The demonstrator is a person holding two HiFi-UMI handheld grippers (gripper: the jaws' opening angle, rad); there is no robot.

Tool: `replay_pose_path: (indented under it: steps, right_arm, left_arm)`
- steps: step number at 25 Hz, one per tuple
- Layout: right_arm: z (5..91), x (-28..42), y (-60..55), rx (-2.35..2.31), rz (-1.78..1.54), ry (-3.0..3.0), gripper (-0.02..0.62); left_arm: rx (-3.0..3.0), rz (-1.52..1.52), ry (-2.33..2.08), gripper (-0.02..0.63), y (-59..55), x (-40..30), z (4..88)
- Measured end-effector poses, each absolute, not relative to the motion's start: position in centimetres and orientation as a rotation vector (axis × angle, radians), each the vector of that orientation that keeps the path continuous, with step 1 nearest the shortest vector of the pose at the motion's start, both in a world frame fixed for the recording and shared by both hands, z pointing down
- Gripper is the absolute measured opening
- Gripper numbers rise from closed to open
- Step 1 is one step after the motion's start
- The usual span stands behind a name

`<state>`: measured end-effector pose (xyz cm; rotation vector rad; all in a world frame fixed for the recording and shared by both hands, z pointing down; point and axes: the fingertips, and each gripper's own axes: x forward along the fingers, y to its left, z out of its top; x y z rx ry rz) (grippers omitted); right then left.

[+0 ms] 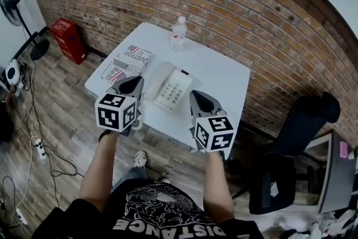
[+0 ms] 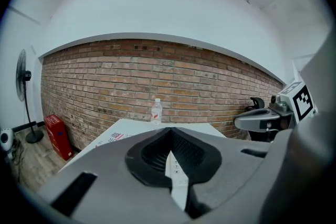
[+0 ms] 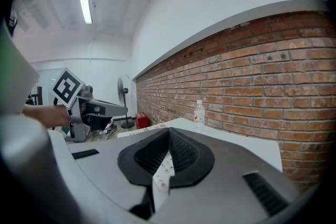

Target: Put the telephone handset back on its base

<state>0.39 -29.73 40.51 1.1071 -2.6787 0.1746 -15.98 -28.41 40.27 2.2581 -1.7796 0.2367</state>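
Left side first: a printed paper (image 1: pixel 127 63) lies on the white surface (image 1: pixel 224 73), and the left gripper (image 1: pixel 134 82) hangs at the near edge, jaws pressed together on nothing. The telephone (image 1: pixel 174 89) sits mid-surface with the handset (image 1: pixel 158 80) lying along its left side, though whether it is fully seated is too small to tell. The right gripper (image 1: pixel 197 97) is likewise closed and empty, and each gripper view shows only a sliver of the telephone's keys below the tips.
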Motion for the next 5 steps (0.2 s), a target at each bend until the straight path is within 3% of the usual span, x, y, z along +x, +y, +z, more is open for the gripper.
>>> replay_pose_path:
  steps: [5]
  right_arm:
    - [40.59, 0.48, -29.51, 1.104, 0.175, -2.679, 0.000]
  left_arm:
    - [2.256, 0.237, -1.768, 0.006, -28.22, -15.63, 40.48]
